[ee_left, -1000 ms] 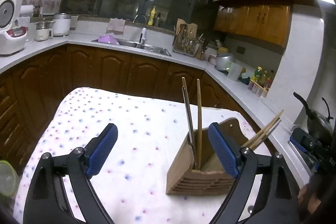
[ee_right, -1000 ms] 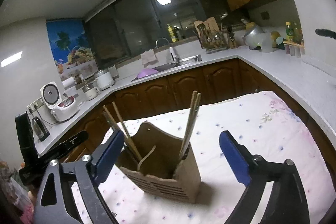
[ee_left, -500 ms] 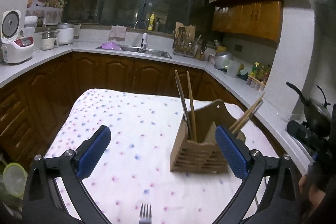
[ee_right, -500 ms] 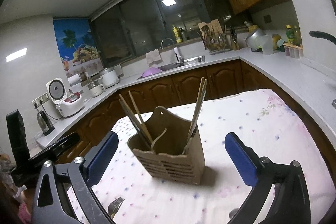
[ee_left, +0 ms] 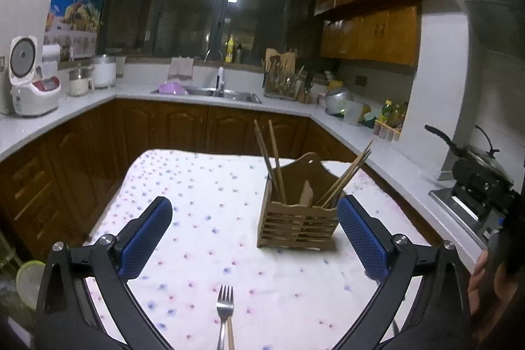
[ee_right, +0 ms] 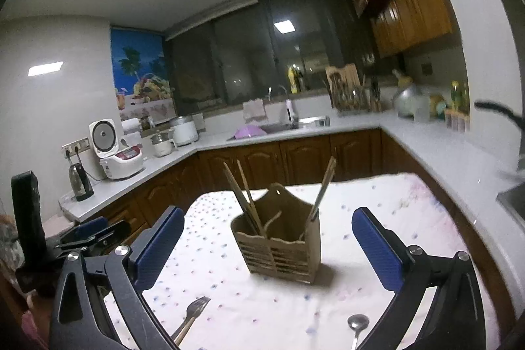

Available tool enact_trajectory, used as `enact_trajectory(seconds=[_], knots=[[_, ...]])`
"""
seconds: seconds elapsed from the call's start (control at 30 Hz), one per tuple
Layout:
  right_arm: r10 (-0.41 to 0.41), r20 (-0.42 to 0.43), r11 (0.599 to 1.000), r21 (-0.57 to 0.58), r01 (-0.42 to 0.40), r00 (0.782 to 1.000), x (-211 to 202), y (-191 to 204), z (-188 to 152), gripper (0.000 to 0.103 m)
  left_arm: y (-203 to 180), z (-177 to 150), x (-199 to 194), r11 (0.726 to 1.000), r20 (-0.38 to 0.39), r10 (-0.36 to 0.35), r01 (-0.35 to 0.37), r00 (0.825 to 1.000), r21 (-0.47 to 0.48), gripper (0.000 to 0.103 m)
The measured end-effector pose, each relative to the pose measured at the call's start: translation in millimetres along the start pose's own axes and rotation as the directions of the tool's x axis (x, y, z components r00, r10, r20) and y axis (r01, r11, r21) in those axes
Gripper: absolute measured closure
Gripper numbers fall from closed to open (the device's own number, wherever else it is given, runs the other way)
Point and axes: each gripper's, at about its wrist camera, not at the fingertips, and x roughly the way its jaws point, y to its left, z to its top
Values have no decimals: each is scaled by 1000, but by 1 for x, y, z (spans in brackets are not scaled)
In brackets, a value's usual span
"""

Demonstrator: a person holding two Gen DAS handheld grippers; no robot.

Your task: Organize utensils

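**Ana:** Kitchen counters wrap the background, and the flowered tabletop (ee_left: 203, 186) fills the middle. Where are the claws?

**Ben:** Left claw (ee_left: 252, 238) is spread wide and holds nothing, its blue pads low left and low right of its frame. Right claw (ee_right: 269, 248) is also wide and empty.

**Ana:** And the utensils?

**Ben:** A fork (ee_left: 224, 310) lies at the bottom centre of the left view, between the left pads, tines toward the wooden holder (ee_left: 297, 225), handle running off the bottom edge. A spoon (ee_right: 357, 325) lies low right in the right view.

**Ana:** So who takes what?

**Ben:** I'd judge the left claw nearer the fork. Its long axis runs along the fingers, so the pads could close across the handle. The holder stands above it in frame, chopsticks (ee_left: 272, 166) already leaning inside.
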Motion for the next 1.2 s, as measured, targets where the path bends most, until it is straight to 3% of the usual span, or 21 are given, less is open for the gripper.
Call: enact_trajectory(seconds=[0.13,0.27,0.73,0.97,1.2], knots=[[-6,38,999,-33,7,999,-22,14,4,0,-7,-1,-24,999,41,9,-10,999,30,0],[-25,46,999,-32,27,999,-30,18,-17,0,-9,-21,-33,999,62,42,-44,997,32,0],[-116,-36,993,-9,116,993,-28,5,-121,0,-6,-108,-33,995,31,97,-98,995,33,0],[-142,-76,990,-30,141,987,-33,4,-149,0,-4,-132,-35,991,13,125,-125,992,42,0],[-166,-62,985,-51,163,984,-47,4,-158,0,-4,-147,-40,988,-3,142,-141,990,60,0]])
